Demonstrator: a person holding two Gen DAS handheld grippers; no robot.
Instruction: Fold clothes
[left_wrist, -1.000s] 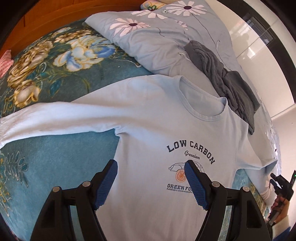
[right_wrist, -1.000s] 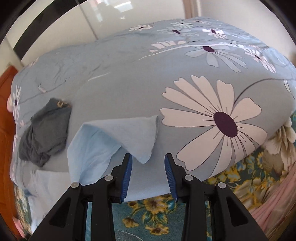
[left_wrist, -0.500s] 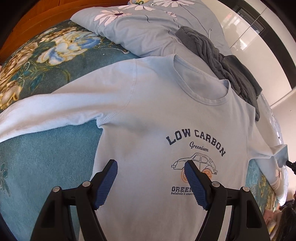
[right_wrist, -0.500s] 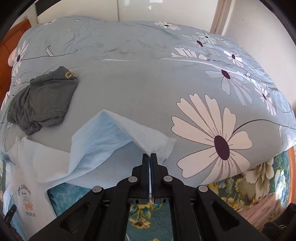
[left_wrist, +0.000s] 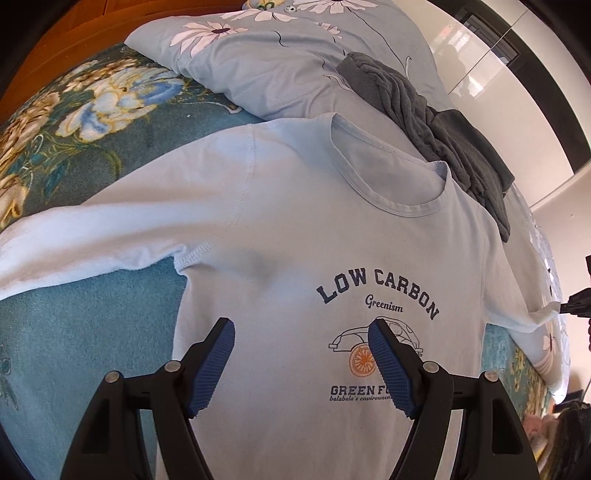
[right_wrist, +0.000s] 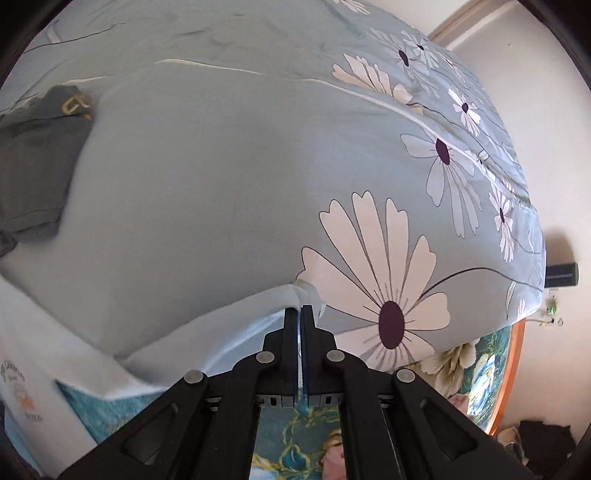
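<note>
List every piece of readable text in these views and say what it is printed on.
All print is on the chest of the light blue T-shirt, seen from the left wrist:
"LOW CARBON", arched navy capitals.
"Greenism", script just below.
"GREEN F...", under the car drawing; the rest hidden by a fingertip of the left gripper.
"balabala's environmen...", small script, also cut off.
Gold mark on the grey garment: unreadable.
Right wrist view of the shirt print: blurred.

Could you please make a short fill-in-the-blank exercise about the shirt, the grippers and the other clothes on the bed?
1. The right gripper is shut on the shirt's ____.
2. The left gripper hovers over the light blue shirt with its jaws ____.
3. The large words printed on the shirt read LOW ____.
4. The crumpled garment beyond the collar is ____ in colour.

Missing words: sleeve; open; CARBON; grey
</note>
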